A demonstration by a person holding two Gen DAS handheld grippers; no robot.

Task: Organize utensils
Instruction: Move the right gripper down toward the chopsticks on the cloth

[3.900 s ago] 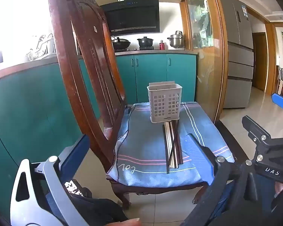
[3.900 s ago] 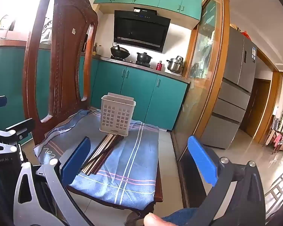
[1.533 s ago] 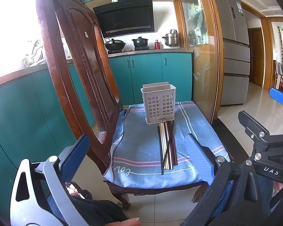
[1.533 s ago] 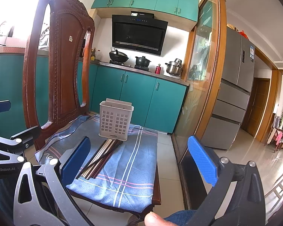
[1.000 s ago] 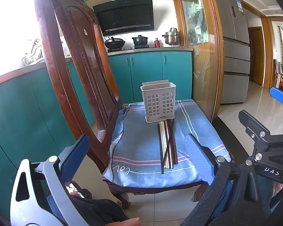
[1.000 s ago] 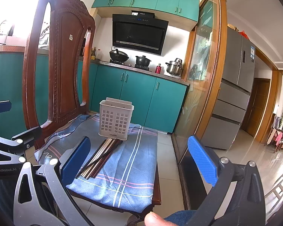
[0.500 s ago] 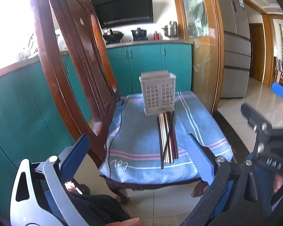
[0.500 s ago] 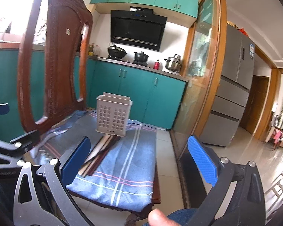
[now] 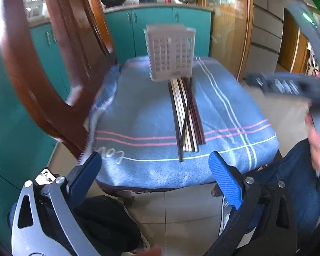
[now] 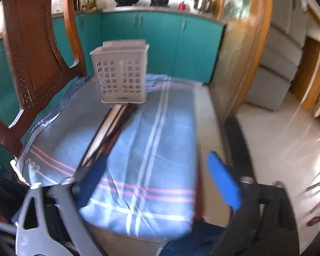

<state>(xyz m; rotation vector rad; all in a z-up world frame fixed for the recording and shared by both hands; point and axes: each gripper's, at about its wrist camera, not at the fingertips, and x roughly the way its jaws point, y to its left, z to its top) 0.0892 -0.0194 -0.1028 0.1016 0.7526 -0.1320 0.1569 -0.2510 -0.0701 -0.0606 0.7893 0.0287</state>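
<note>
Chopsticks (image 9: 186, 115) are lying in a bundle on the blue towel (image 9: 138, 111) over the chair seat, far ends right up against the white basket (image 9: 170, 52), one dark stick crossed over the rest. Going left to right: left gripper (image 9: 155, 178) is wide apart and empty, and has dipped closer to the seat edge than a second ago. Right gripper (image 10: 157, 179) has swung in over the towel, its jaws have just been closing a bit, nothing between them. Looks like the reach for the sticks is starting; none are in the basket yet.
</note>
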